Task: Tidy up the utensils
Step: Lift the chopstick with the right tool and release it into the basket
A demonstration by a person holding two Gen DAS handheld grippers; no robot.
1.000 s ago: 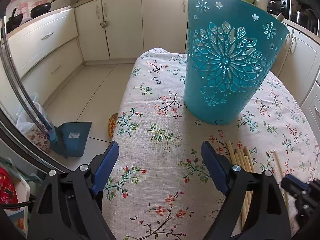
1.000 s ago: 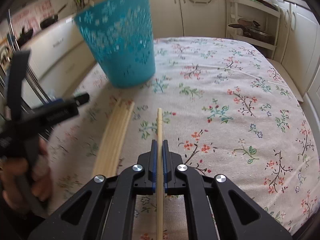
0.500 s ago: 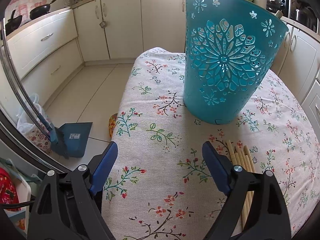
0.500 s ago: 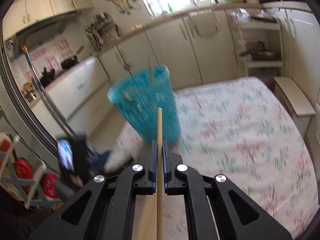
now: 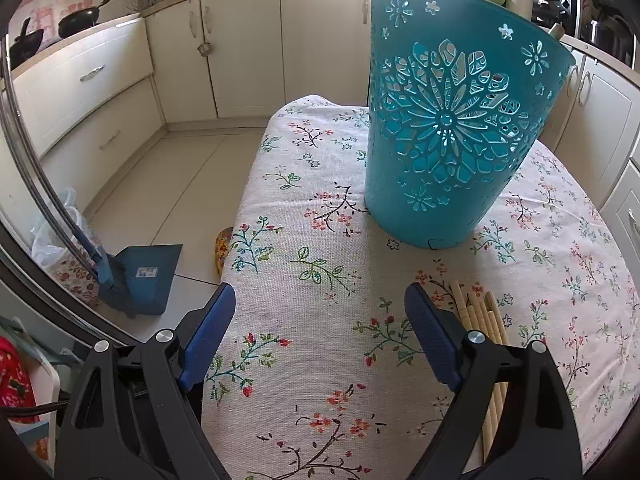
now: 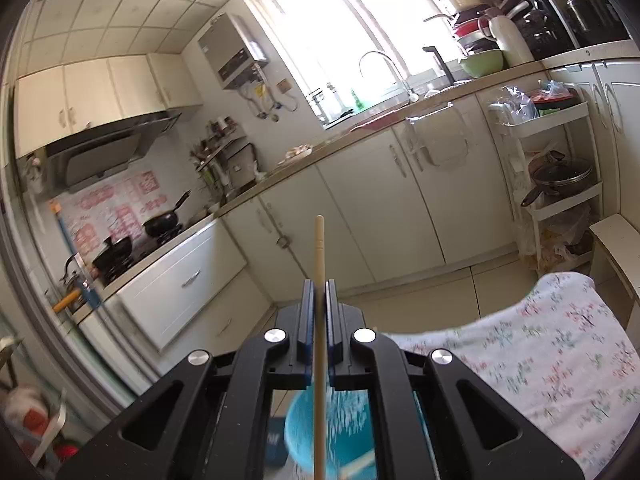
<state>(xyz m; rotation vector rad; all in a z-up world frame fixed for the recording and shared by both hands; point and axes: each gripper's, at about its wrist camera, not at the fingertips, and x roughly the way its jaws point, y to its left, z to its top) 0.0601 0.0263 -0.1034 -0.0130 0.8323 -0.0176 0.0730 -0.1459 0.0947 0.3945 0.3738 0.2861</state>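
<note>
Clamping is holding on the right gripper [image 6: 319, 292]: its blue pads are pinching one pale wooden chopstick [image 6: 319, 248] lengthwise, aimed above the turquoise perforated plastic basket [image 5: 452, 120], presumably for dropping in. The left gripper [image 5: 320, 312] is hovering wide apart, empty. Remaining bundled wooden chopsticks [image 5: 486, 320] are lying toward the floral tablecloth's [image 5: 304, 208] near edge.

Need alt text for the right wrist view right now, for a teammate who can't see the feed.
The right tongs are shut on a single wooden chopstick, held in the air pointing toward the kitchen cabinets and window. Below the tongs, blurred, sits the open top of the teal basket, with the floral tablecloth at lower right.
</note>
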